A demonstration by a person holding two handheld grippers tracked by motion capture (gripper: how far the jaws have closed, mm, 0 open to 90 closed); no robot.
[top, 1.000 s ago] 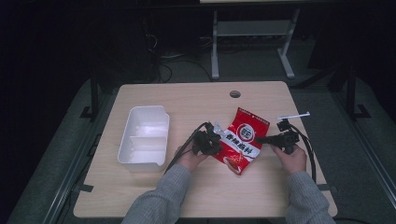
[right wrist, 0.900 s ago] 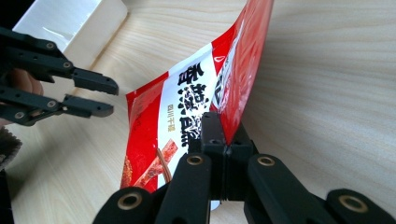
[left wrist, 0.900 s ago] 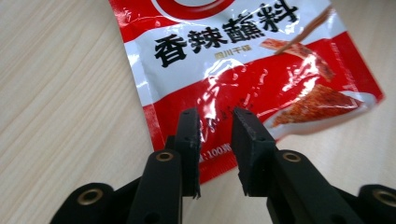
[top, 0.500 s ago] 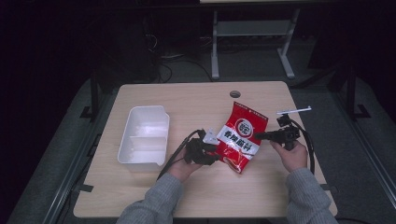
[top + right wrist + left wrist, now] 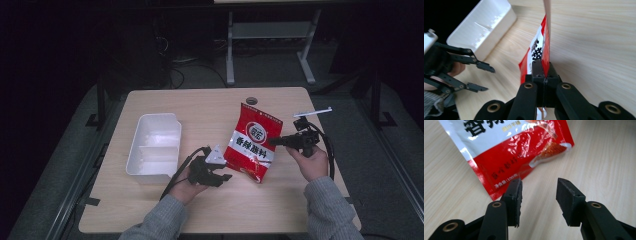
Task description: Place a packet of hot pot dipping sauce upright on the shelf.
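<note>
A red and white seasoning packet (image 5: 254, 142) hangs tilted above the wooden table (image 5: 200, 107), its lower corner close to the tabletop. My right gripper (image 5: 272, 142) is shut on the packet's right edge; in the right gripper view the jaws (image 5: 544, 68) pinch the thin edge of the packet (image 5: 537, 51). My left gripper (image 5: 226, 176) sits low, just left of the packet's lower corner. Its jaws have just been opening and now stand apart (image 5: 539, 195) with nothing between them, the packet (image 5: 511, 152) lying just beyond the fingertips.
A white two-compartment tray (image 5: 152, 147) stands on the left half of the table, also in the right gripper view (image 5: 484, 27). A round cable hole (image 5: 251, 100) marks the far edge. A metal frame (image 5: 270, 35) stands on the floor beyond the table.
The left gripper let go of the packet's left edge, opened and drew back toward the near edge. The right gripper rose, lifting the packet more upright.
</note>
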